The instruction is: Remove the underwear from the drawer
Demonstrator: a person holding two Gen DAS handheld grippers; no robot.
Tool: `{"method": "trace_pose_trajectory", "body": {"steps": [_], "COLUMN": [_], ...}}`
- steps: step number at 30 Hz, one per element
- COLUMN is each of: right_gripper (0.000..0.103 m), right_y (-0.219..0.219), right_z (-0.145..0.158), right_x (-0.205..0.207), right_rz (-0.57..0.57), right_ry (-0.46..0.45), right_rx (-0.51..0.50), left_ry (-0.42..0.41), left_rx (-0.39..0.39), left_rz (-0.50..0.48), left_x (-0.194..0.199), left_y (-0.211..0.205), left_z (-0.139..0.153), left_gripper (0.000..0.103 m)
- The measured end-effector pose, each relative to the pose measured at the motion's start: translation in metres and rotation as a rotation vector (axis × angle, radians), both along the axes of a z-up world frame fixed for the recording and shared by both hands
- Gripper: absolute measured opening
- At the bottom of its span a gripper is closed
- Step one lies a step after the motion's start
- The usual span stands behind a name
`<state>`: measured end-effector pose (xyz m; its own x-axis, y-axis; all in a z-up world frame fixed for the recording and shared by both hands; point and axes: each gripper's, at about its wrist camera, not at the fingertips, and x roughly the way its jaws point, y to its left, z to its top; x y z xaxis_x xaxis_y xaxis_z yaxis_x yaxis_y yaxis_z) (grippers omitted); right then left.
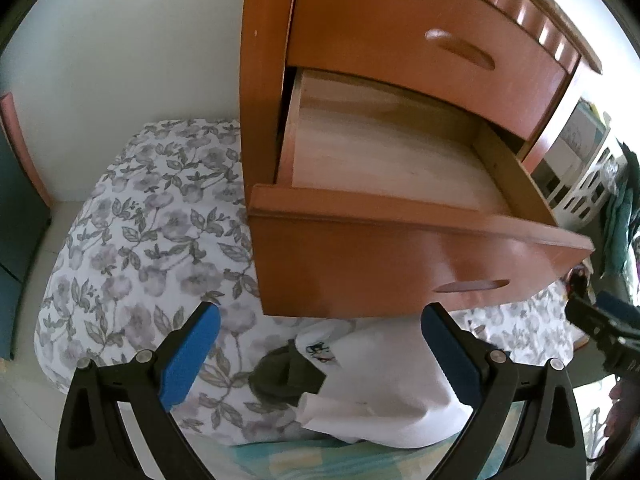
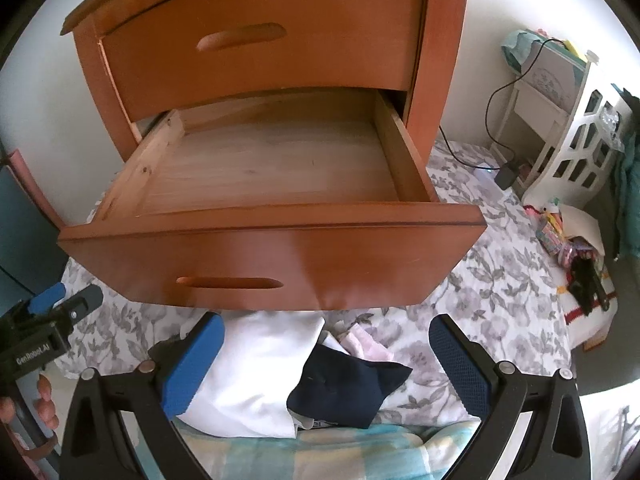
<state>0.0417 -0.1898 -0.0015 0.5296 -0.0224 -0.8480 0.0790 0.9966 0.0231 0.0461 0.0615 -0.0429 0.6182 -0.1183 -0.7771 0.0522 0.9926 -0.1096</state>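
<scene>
The drawer stands pulled out and bare inside, so the removal looks finished. The underwear lies on the bed below it (a small pile). The left gripper and right gripper hover with jaws wide apart, holding nothing; next likely comes closing the drawer.

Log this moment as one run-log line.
lower drawer: open, bare inside | underwear pile: on floral bedspread under drawer front | left tongs: open, empty | right tongs: open, empty
</scene>
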Motion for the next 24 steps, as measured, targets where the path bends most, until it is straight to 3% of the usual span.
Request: {"method": "trace_pose_trajectory", "body": {"steps": [4,7,13,24], "right_gripper": [0.103,0.103,0.103,0.103], "right_y": [0.005,0.008,0.009,0.007], "right_z": [-0.001,-0.001,0.003,0.007], "right_x": [-0.001,-0.003,-0.005,-0.009], "right_rz": [-0.019,-0.031,-0.044,-0.053], "right_ry": [0.002,0.006,0.009,0.004], "right_rx": [-0.007,-0.015,-0.024,-0.025], "left_ry": [0.006,-0.002,-0.014,-0.032], "left_rx": [0.009,0.075,0.040,0.068], "left_rz": [-0.027,-0.030,-0.053,-0.034], "left_x": [0.002,0.001,-0.004,-0.009], "left_y": [0.003,0.000,0.001,0.002], "left_z": [-0.003,-0.003,0.001,0.006], "left_gripper": [0.101,0.101,0.101,0.101]}}
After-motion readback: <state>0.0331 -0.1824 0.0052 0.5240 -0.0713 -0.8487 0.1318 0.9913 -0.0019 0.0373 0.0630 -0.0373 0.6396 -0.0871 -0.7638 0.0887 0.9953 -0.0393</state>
